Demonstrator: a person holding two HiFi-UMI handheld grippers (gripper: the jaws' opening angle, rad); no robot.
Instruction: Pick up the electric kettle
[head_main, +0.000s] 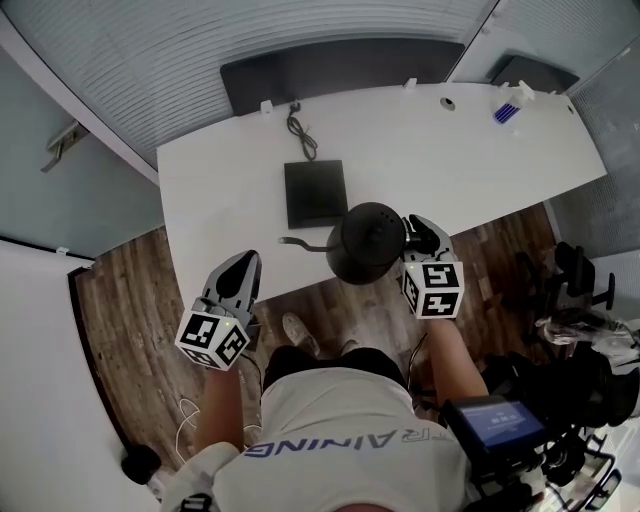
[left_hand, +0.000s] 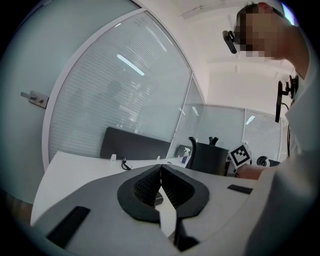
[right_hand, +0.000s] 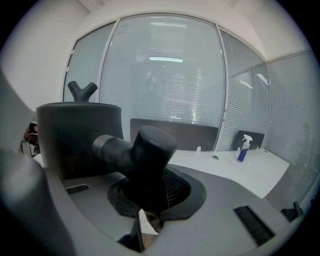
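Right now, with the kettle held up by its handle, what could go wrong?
The right gripper grips the kettle only by its handle, so the body might swing or slip out. It hangs by the table edge with wood floor beside it, so a drop could be a long fall. Its thin spout sticks out on the left gripper's side and could get bumped.

Black kettle (head_main: 365, 240), white table (head_main: 220, 190), black base (head_main: 315, 193)

A white table (head_main: 400, 140) stands on wood floor (head_main: 130, 290) before curved frosted-glass walls (head_main: 180, 60).
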